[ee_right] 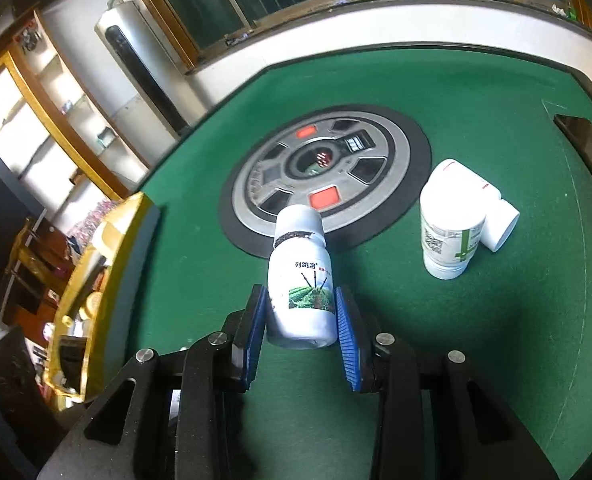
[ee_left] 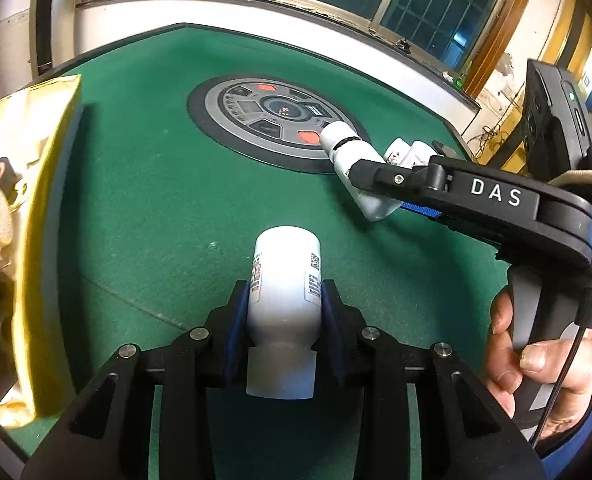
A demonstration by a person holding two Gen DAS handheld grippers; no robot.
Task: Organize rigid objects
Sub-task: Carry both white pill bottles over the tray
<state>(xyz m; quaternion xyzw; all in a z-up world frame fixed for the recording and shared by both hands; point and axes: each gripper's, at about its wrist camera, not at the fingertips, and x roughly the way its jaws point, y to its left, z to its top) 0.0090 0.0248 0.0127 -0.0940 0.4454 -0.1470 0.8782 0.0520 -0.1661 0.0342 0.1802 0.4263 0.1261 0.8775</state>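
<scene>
Two black grippers are each clamping a white bottle above a green felt table point(ee_right: 496, 320). Left gripper point(ee_left: 284, 300) is pinching a plain white bottle point(ee_left: 286, 280), cap toward the camera. Right gripper point(ee_right: 300, 312) is squeezing a labelled bottle point(ee_right: 302, 280). Beyond, two more bottles point(ee_right: 456, 216) are touching beside the round centre panel point(ee_right: 324, 176); a yellow box point(ee_right: 96, 280) is sitting at left.

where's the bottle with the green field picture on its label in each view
Left wrist view: the field-label bottle lies right of centre, in the right gripper, its cap over the round control panel.
Right wrist view: the same bottle is centre, between the blue pads, cap pointing away.
Shared landmark: the round control panel with orange buttons set in the green table.
</scene>
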